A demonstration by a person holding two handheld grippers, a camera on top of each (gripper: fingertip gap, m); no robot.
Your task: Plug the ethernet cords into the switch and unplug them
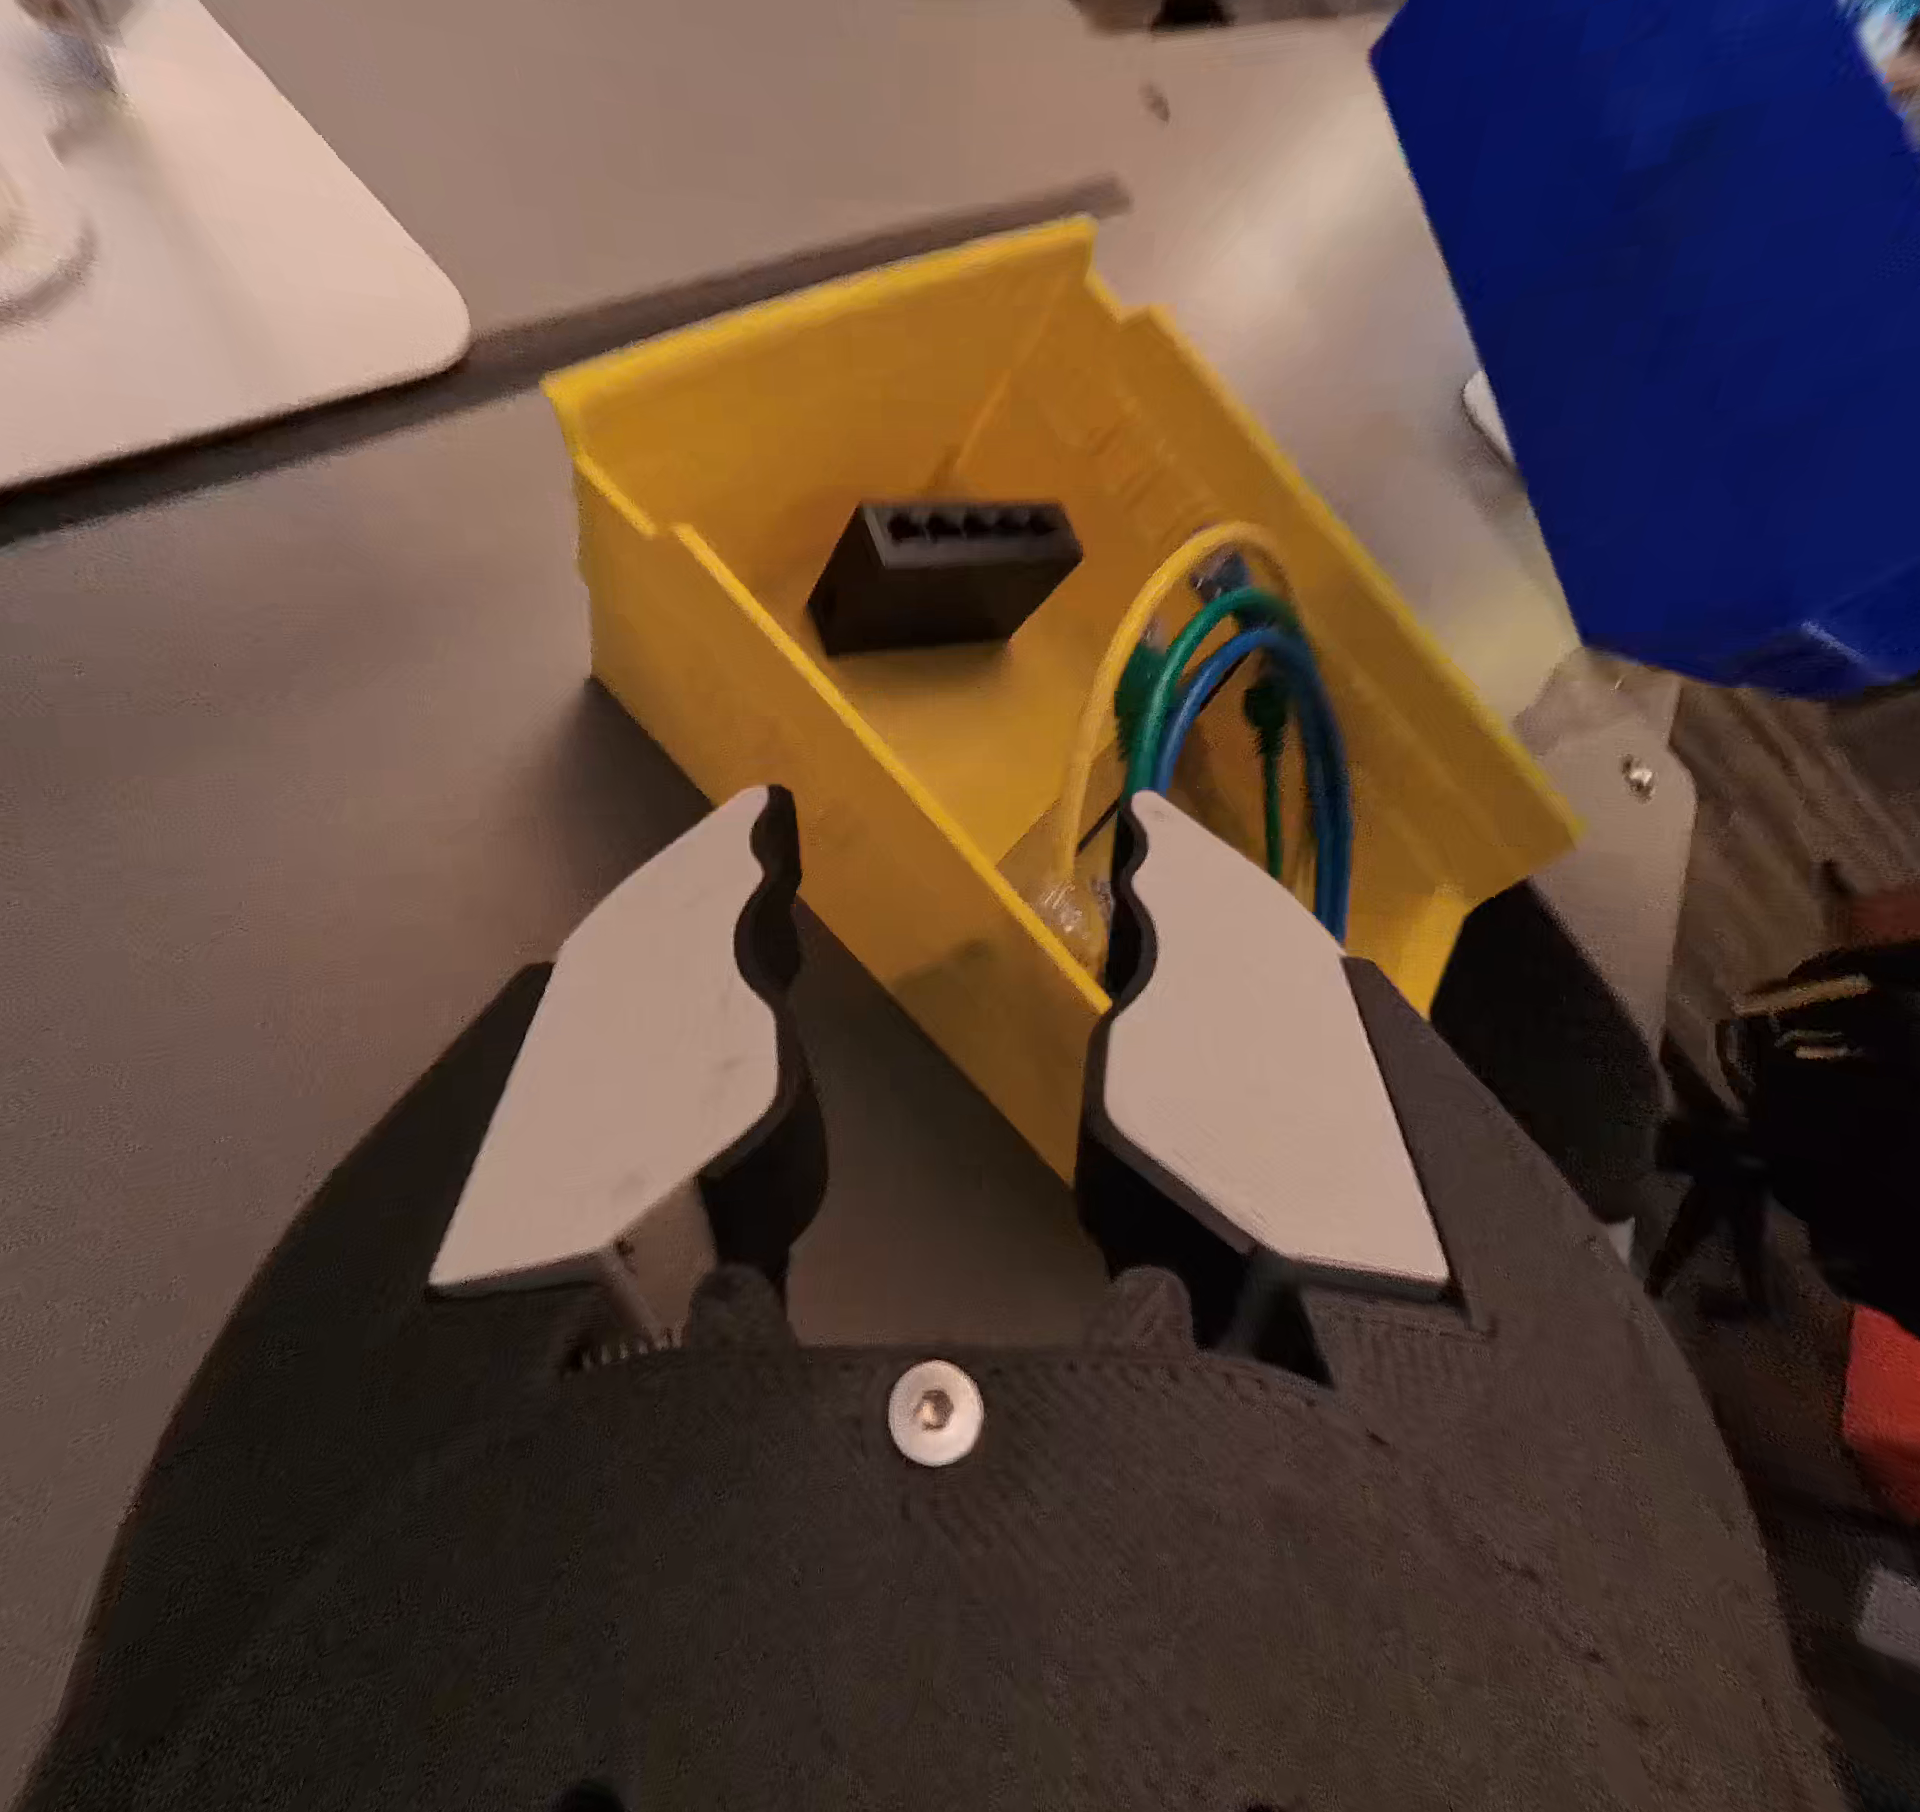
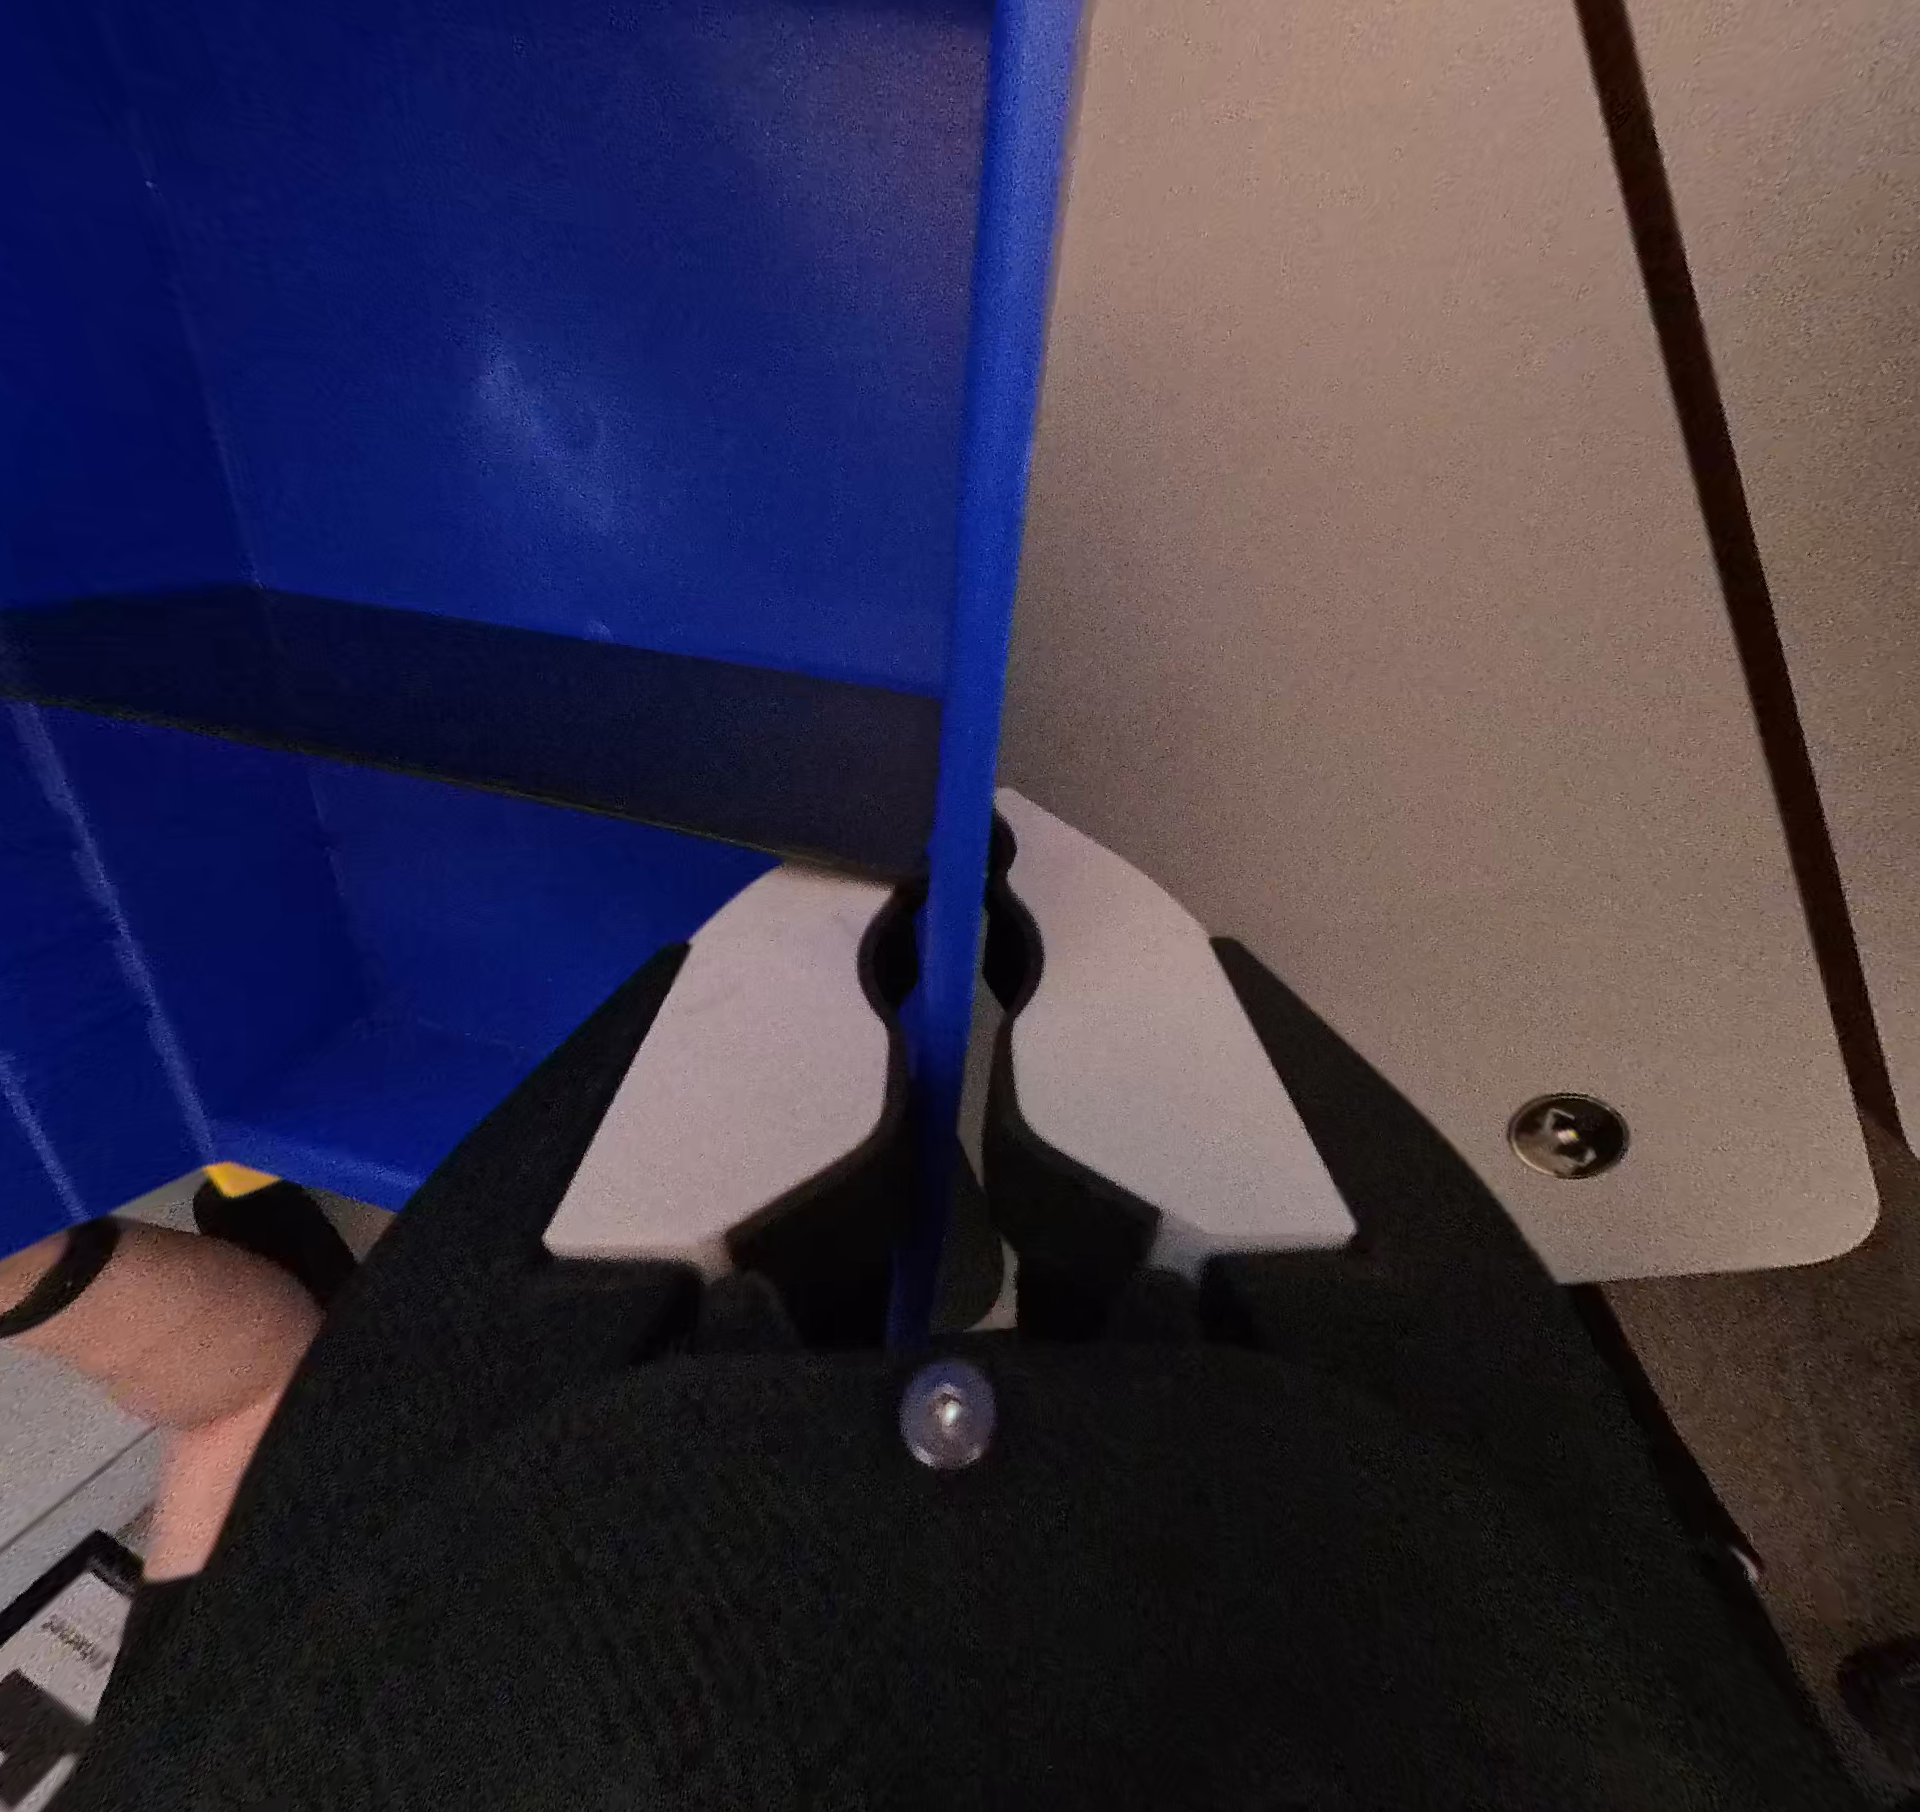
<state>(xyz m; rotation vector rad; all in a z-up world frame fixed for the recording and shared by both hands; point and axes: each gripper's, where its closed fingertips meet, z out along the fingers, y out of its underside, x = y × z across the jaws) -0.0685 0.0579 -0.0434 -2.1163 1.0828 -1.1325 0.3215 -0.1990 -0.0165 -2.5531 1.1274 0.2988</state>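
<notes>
A black switch (image 1: 940,578) with a row of ports lies in a yellow bin (image 1: 831,380) on the table. Yellow, green and blue ethernet cords (image 1: 1226,713) are coiled in the bin's right part, unplugged. My left gripper (image 1: 951,817) is open and empty, its fingertips straddling the bin's near wall. My right gripper (image 2: 951,869) is shut on the side wall of a blue bin (image 2: 520,308), held up in the air. The blue bin also shows at the upper right of the left wrist view (image 1: 1683,287). Its inside looks empty.
The grey table (image 1: 260,723) has a seam running behind the yellow bin. A white monitor base (image 1: 208,287) sits at the far left. Dark gear (image 1: 1818,1087) and something red lie off the table's right edge. A person's hand (image 2: 197,1347) shows at lower left of the right wrist view. The gap from one gripper's tips to the other's is roughly 45 cm.
</notes>
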